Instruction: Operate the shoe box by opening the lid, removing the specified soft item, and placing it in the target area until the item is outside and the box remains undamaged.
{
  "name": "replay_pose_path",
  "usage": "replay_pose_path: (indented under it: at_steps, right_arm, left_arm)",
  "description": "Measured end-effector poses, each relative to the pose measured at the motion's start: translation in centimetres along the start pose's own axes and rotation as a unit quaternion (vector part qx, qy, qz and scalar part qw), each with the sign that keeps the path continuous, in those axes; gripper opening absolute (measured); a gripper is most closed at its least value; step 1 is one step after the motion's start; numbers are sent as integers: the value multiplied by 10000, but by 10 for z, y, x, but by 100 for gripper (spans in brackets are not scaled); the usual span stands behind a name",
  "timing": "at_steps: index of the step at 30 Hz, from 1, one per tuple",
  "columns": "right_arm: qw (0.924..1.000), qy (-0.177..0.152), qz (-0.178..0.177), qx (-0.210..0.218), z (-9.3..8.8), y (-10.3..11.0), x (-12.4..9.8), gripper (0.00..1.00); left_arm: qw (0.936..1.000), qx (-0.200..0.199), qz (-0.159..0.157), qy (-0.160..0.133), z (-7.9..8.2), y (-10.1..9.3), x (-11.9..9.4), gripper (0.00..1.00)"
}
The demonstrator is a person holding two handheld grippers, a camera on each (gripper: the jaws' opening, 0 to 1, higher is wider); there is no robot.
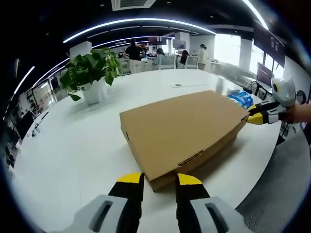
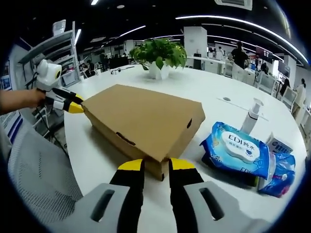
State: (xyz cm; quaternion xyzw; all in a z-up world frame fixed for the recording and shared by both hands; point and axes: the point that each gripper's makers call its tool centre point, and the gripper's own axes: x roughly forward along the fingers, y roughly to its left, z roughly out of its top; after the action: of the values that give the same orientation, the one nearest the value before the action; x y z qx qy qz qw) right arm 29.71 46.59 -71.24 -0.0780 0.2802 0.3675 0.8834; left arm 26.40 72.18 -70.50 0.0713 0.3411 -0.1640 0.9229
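White round surface (image 1: 73,145): both hand-held grippers, left (image 1: 160,180) and right (image 2: 156,166), sit slightly parted, gripping nothing, at opposite corners of the closed shoe box (image 1: 182,128); uneven prying risks tearing the lid.

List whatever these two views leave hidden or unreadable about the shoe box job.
- Box contents: the closed lid of the shoe box covers them in both views.
- Box far side: hidden by the box itself in the right gripper view.
- Small print on the blue wipes pack: too small, right gripper view.
- Pump bottle base: behind the wipes pack.
- Target area: nothing marks it.
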Motion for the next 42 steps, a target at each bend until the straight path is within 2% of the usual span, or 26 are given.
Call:
replay_pose_path:
  at_steps: [21, 42]
  right_arm:
    - [9996, -85, -179, 217, 16, -25, 22, 18]
    - [9985, -129, -373, 373, 31, -54, 40, 18]
  left_arm:
    - [9994, 321, -95, 81, 30, 20, 37, 25]
    - [9988, 444, -192, 31, 60, 33, 72, 25]
